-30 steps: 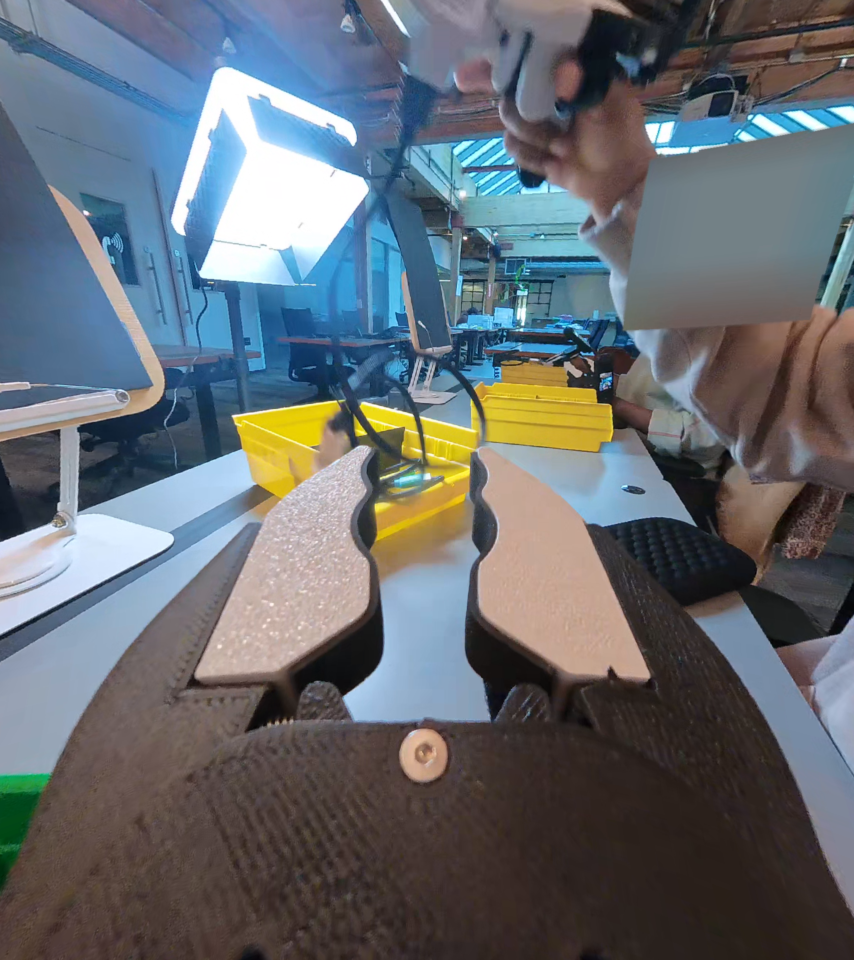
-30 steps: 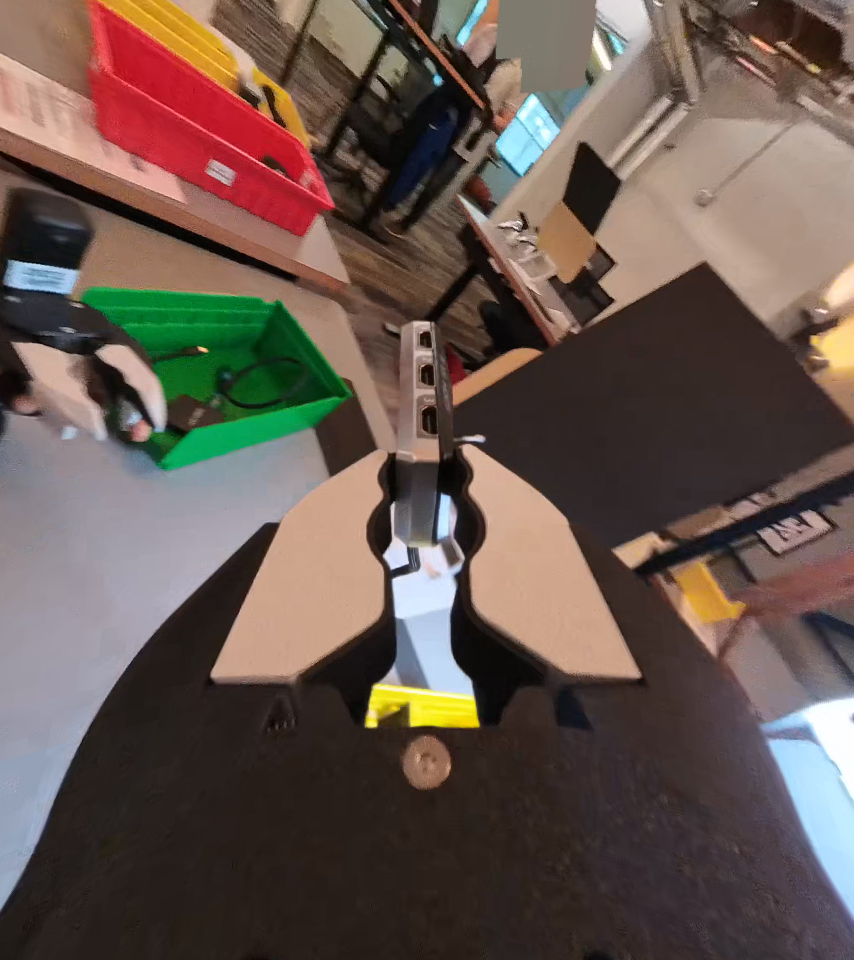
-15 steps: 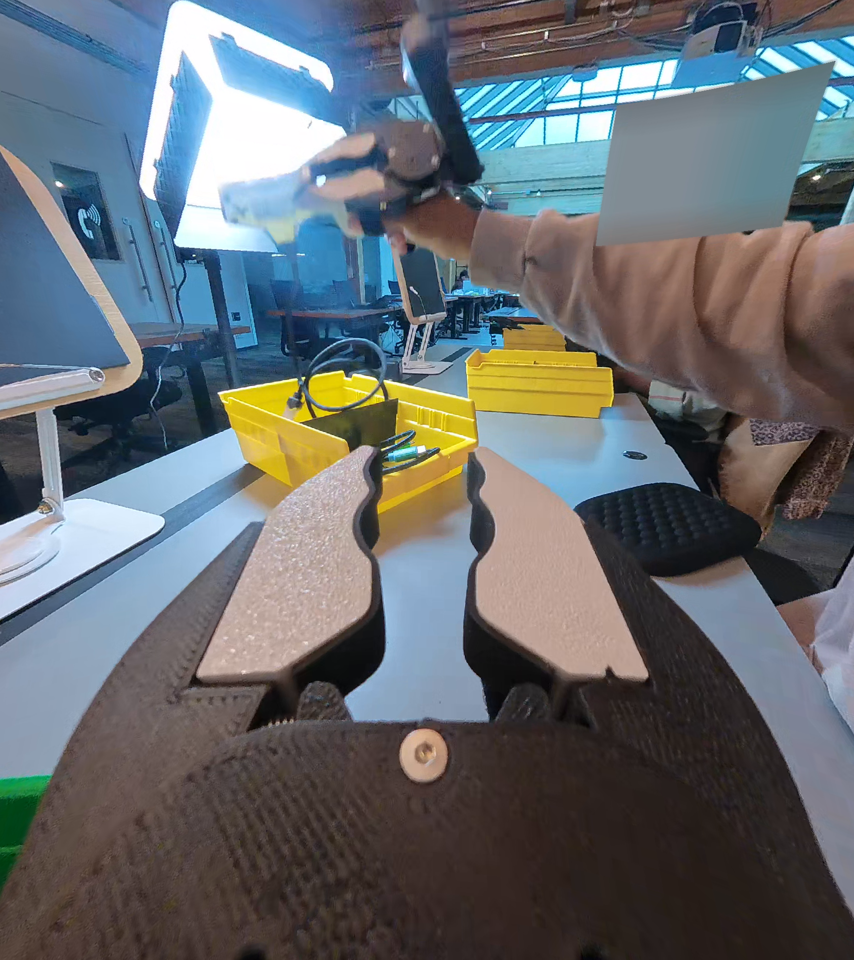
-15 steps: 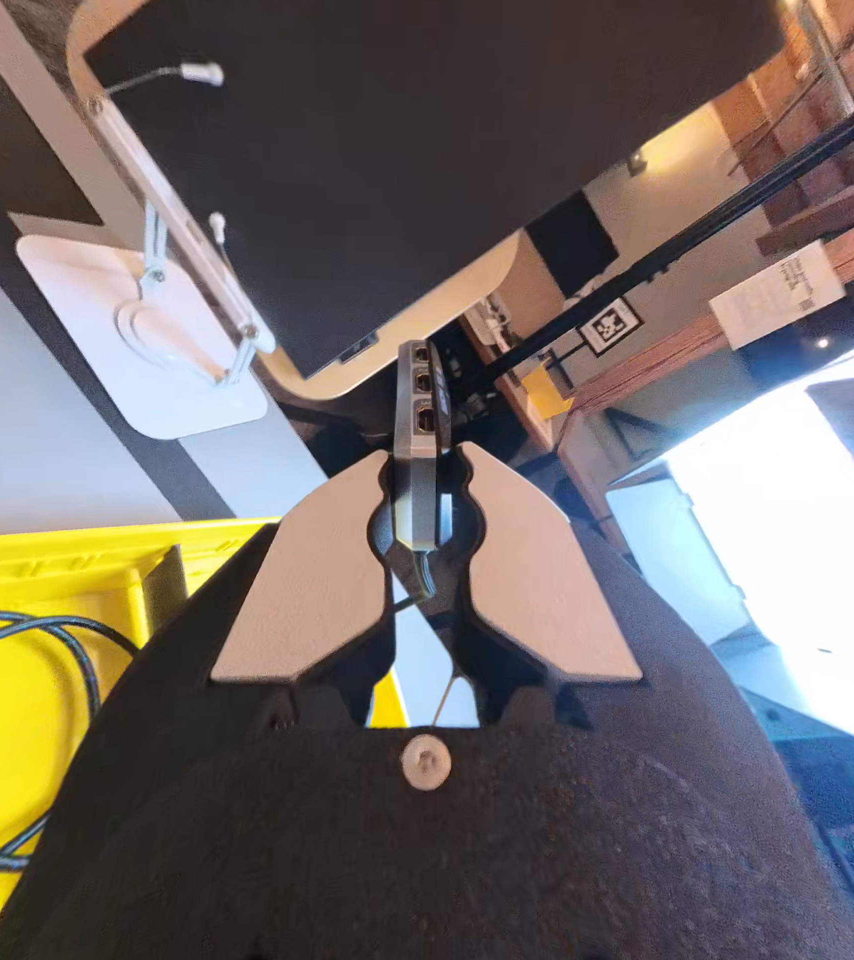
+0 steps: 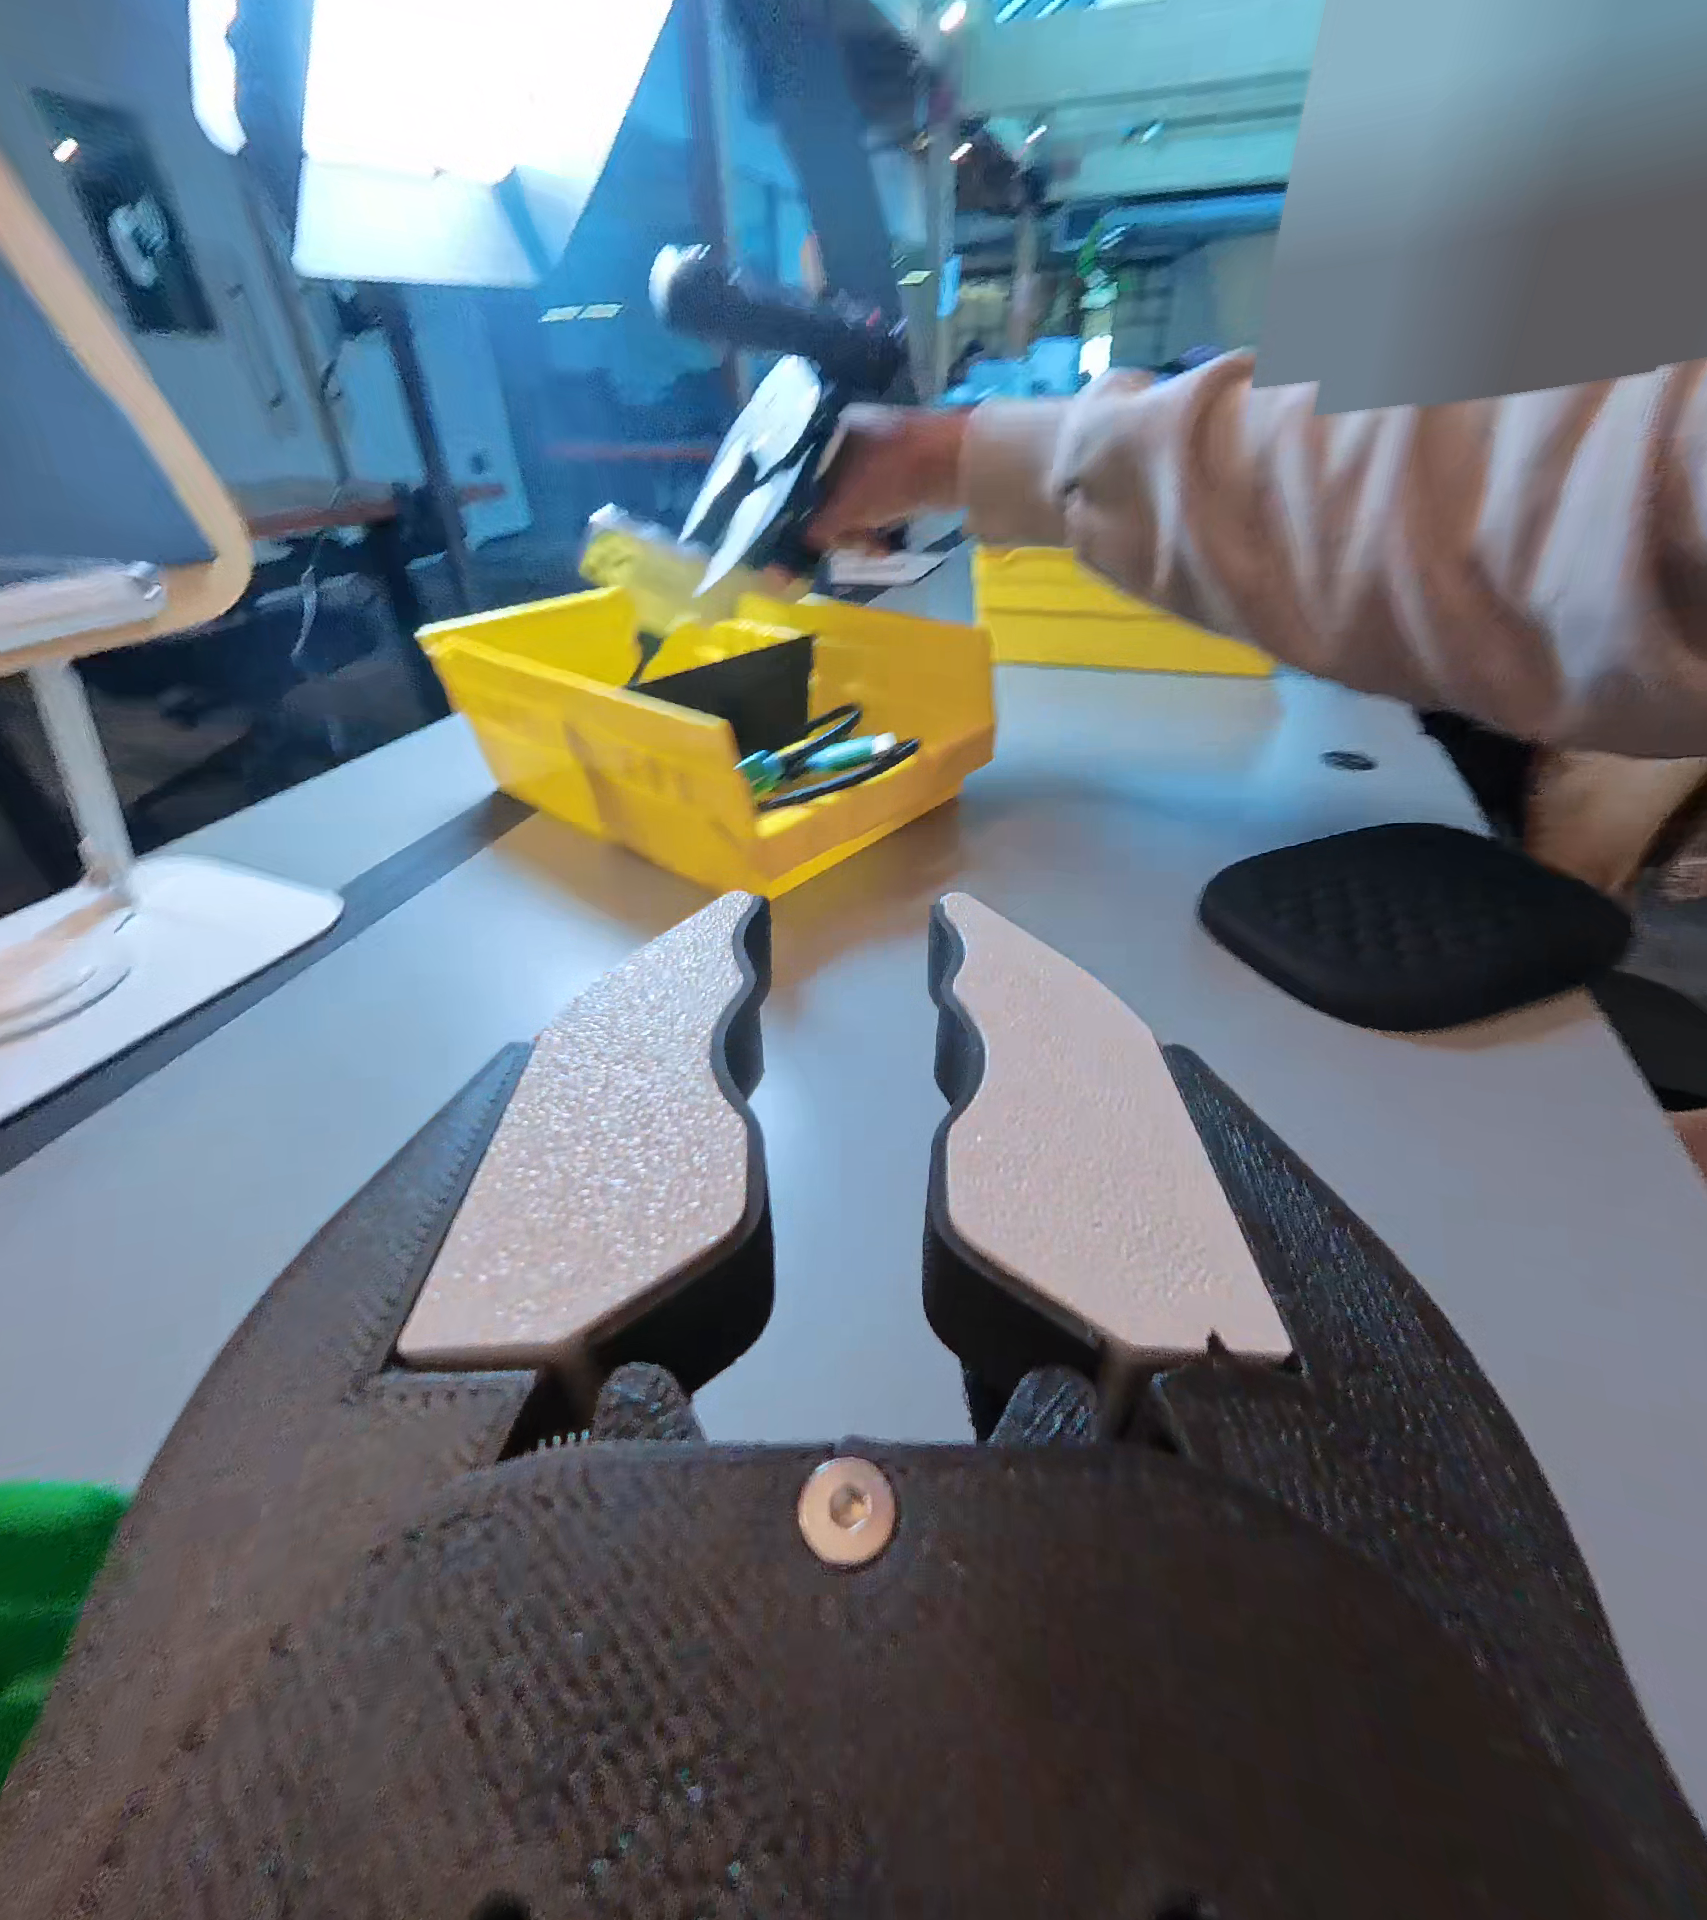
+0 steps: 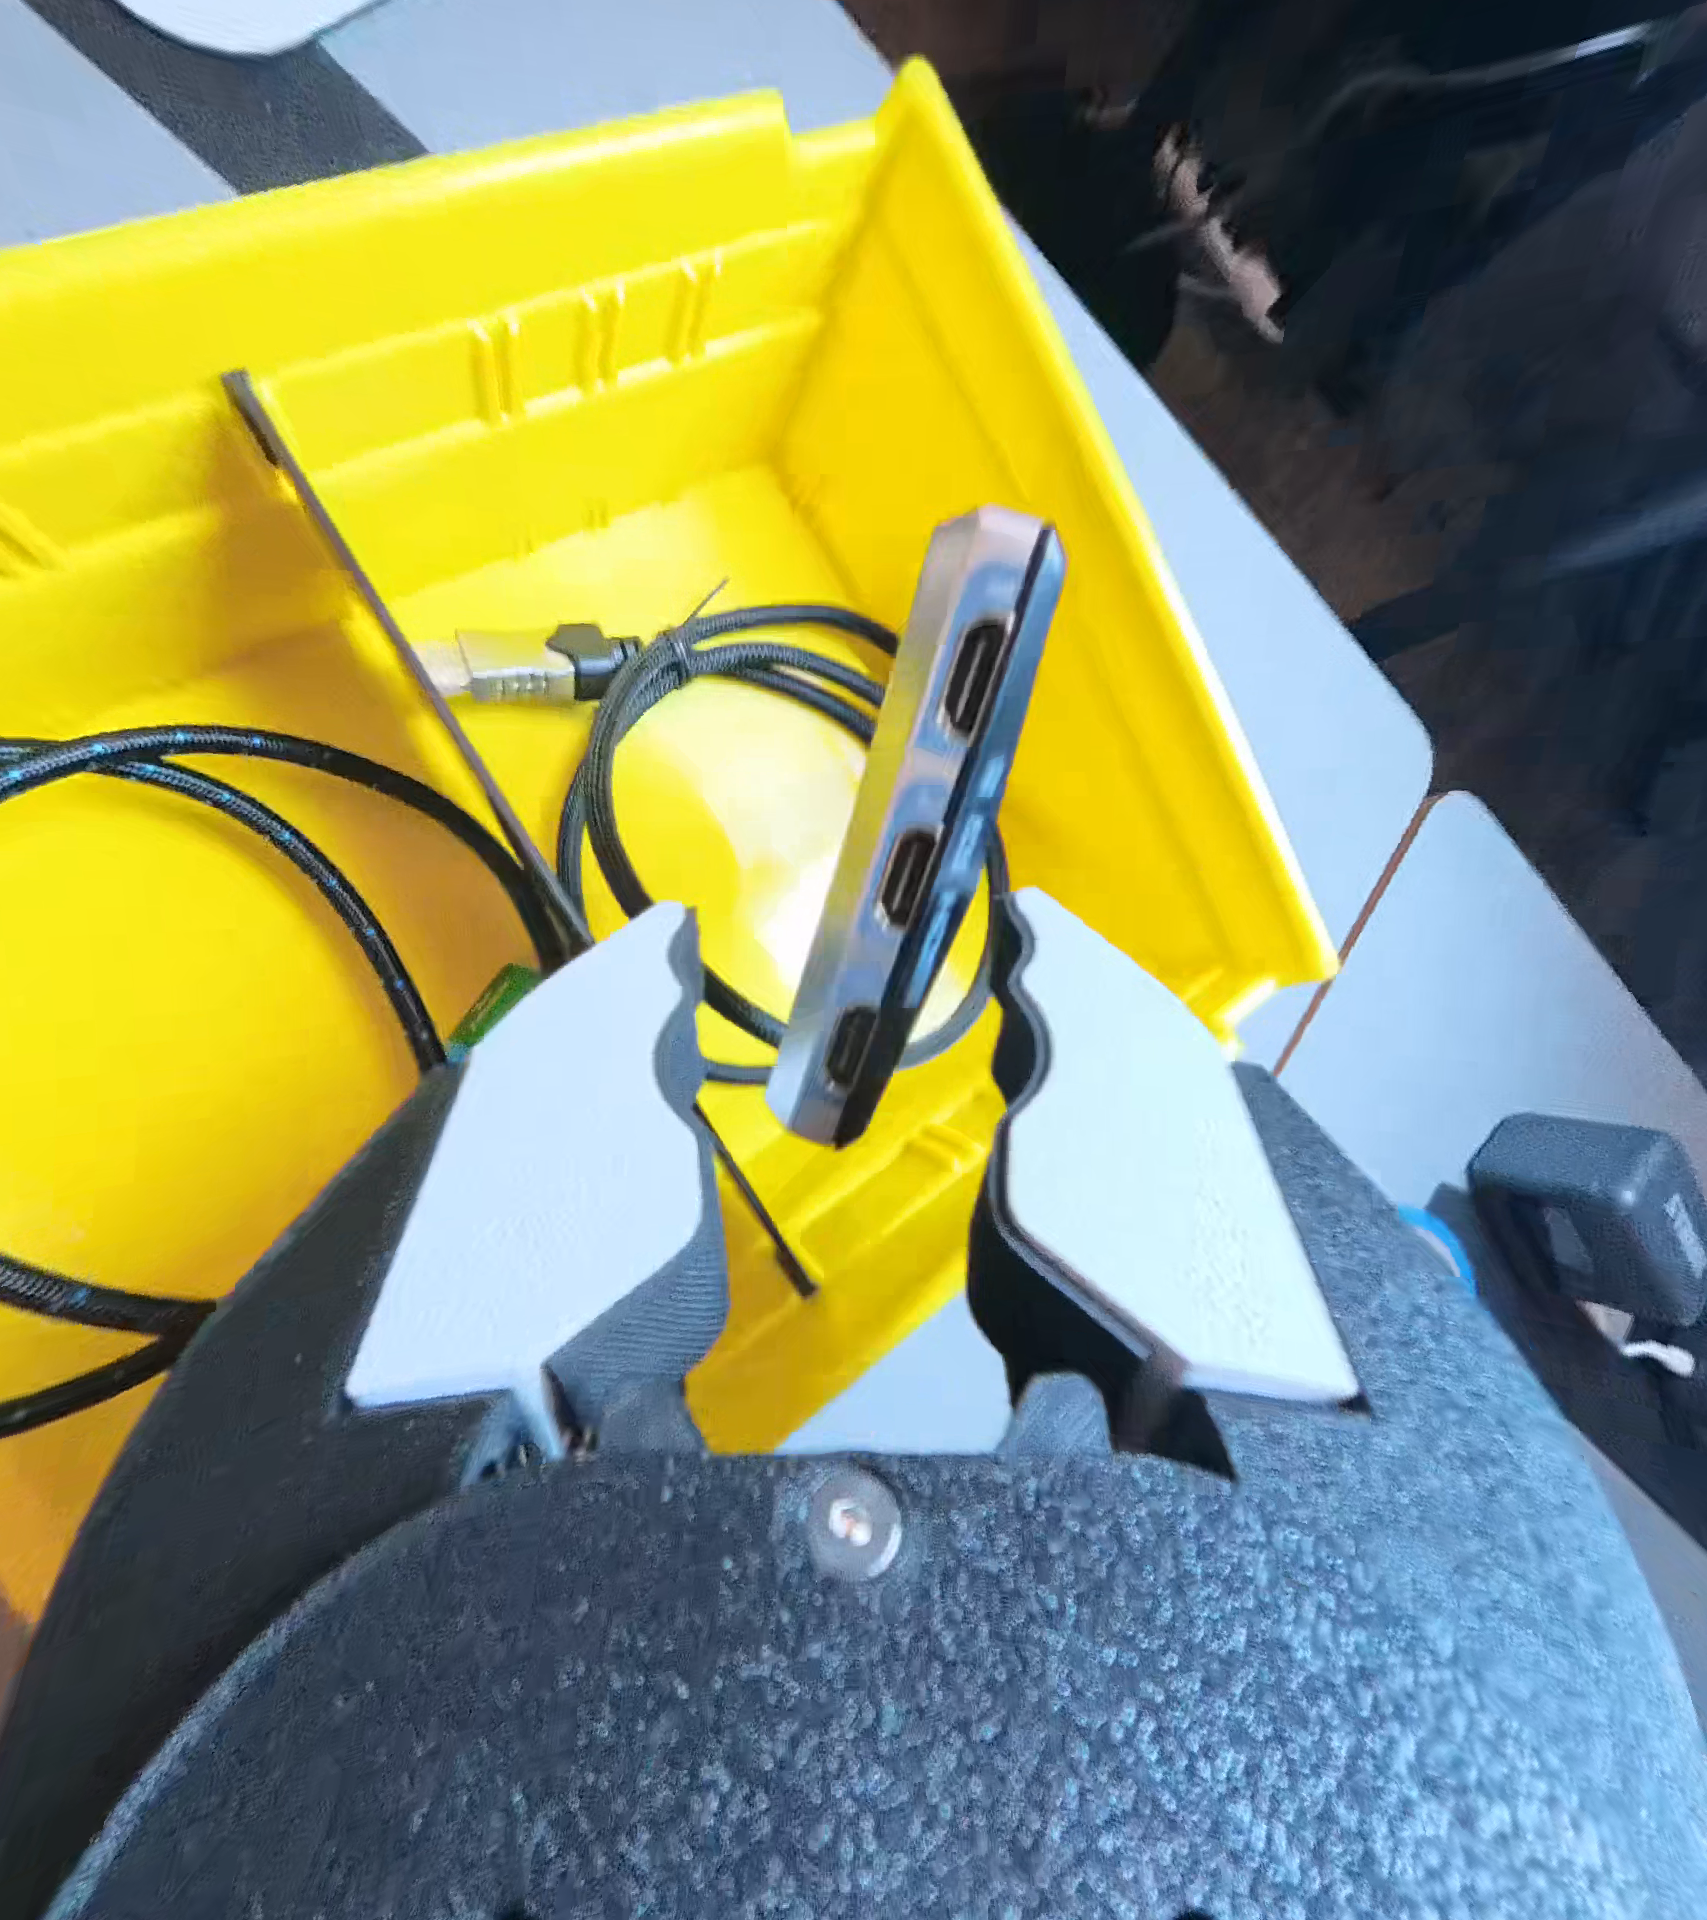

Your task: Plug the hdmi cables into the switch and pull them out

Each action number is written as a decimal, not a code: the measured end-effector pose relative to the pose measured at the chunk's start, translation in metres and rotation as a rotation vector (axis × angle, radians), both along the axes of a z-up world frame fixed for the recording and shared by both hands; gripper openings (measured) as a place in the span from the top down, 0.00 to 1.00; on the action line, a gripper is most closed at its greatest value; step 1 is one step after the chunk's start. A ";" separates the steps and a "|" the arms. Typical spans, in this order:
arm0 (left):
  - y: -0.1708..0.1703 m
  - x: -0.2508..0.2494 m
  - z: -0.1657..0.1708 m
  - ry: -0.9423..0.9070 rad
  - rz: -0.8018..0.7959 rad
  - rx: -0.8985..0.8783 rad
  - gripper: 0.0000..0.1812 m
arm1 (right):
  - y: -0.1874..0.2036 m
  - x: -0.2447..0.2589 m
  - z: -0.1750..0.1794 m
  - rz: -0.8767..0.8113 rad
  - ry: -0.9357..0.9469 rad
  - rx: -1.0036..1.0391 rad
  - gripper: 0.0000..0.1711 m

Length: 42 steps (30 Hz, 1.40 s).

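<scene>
one switch (image 6: 916, 821), three ports, perhaps two cables (image 6: 683, 665)

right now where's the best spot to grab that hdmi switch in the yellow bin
Pinch the hdmi switch across its two broad flat faces, coming from above. It stands tilted on edge in the yellow bin, ports facing up, loose between the open right gripper fingers.
</scene>
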<state>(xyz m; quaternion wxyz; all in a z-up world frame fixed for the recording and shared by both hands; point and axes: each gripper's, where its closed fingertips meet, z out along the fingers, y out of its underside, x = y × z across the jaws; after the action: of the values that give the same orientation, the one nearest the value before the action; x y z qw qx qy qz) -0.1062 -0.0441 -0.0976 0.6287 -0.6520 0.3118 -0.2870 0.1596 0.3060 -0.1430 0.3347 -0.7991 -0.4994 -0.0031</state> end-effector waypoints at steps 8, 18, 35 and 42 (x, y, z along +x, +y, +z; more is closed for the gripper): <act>0.021 -0.044 0.005 -0.034 0.216 -0.057 0.81 | -0.043 -0.018 0.093 0.083 0.337 0.135 0.62; 0.019 -0.196 0.042 0.224 0.687 -0.024 0.80 | -0.228 -0.086 0.109 0.338 0.933 0.041 0.74; 0.091 -0.260 -0.118 0.997 0.569 -0.647 0.95 | -0.280 -0.134 0.018 0.493 0.910 -0.009 0.94; 0.088 -0.253 -0.029 0.869 0.622 -0.457 0.96 | -0.284 -0.131 0.022 0.514 0.926 0.009 0.94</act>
<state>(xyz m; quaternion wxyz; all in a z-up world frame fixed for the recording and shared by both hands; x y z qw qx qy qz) -0.3594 0.0439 -0.1266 0.3409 -0.8901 0.2653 0.1450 0.0286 0.0218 -0.1208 0.5135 -0.5672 -0.4790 0.4304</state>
